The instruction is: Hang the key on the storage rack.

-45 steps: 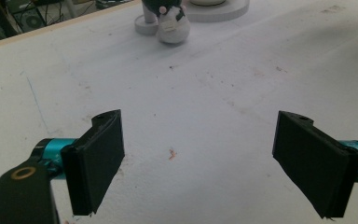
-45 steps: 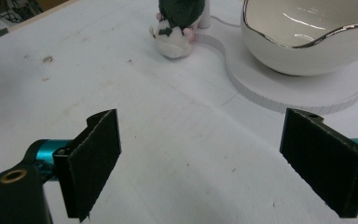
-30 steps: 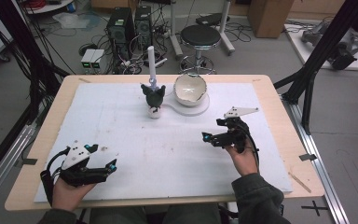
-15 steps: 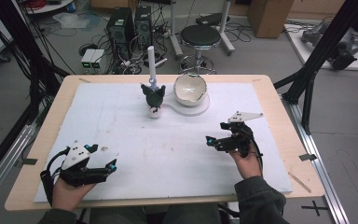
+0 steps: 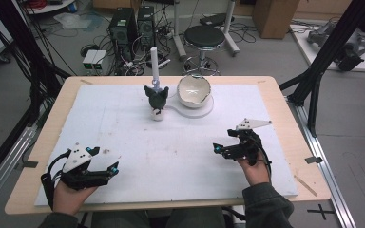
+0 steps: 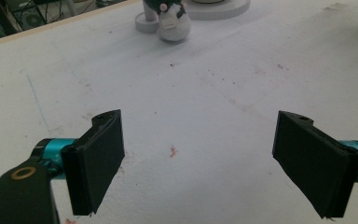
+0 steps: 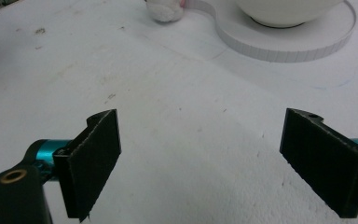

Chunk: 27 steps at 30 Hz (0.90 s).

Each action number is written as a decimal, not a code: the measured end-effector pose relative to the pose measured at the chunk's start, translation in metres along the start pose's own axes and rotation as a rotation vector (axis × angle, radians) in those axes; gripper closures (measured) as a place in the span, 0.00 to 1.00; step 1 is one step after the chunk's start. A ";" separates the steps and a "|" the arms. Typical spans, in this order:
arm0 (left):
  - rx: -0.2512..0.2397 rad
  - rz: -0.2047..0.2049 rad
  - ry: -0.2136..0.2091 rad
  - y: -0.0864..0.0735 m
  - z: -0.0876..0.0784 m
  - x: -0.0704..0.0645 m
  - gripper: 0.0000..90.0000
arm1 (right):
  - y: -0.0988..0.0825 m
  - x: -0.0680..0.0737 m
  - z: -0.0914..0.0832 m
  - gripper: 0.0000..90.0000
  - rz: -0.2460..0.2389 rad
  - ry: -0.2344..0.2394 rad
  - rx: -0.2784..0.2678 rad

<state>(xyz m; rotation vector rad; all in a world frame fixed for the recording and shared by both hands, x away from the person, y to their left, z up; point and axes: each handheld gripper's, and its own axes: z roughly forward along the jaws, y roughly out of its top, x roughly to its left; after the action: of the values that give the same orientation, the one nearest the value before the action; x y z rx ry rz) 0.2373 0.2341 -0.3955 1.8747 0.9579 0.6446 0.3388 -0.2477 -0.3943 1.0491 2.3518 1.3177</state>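
While both my grippers sit empty on the near side of the table [image 5: 43,156], nothing looks started — the toy figure [image 5: 158,100], the candle [image 5: 154,64] behind it and the bowl [image 5: 193,90] on its white stand [image 5: 208,108] look untouched, so I judge all the work is left. My right gripper [image 5: 223,146] has its jaws spread wide; the figure lies well ahead and to its left. My left gripper [image 5: 107,164] is wide too — the figure [image 6: 171,21] stands far ahead.
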 end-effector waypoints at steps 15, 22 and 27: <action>0.004 0.000 -0.003 -0.001 0.000 -0.001 0.19 | -0.015 0.000 -0.010 0.13 0.009 0.001 0.005; 0.014 0.009 -0.011 -0.002 0.001 -0.002 0.19 | -0.020 -0.001 -0.013 0.13 0.015 0.010 0.004; 0.018 0.012 -0.009 -0.003 0.002 -0.002 0.19 | -0.021 0.000 -0.017 0.13 0.022 0.010 0.001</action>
<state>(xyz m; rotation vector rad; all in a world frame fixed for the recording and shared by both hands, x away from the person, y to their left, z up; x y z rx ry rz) 0.2365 0.2326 -0.3993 1.8988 0.9498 0.6369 0.3198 -0.2662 -0.4021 1.0737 2.3553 1.3325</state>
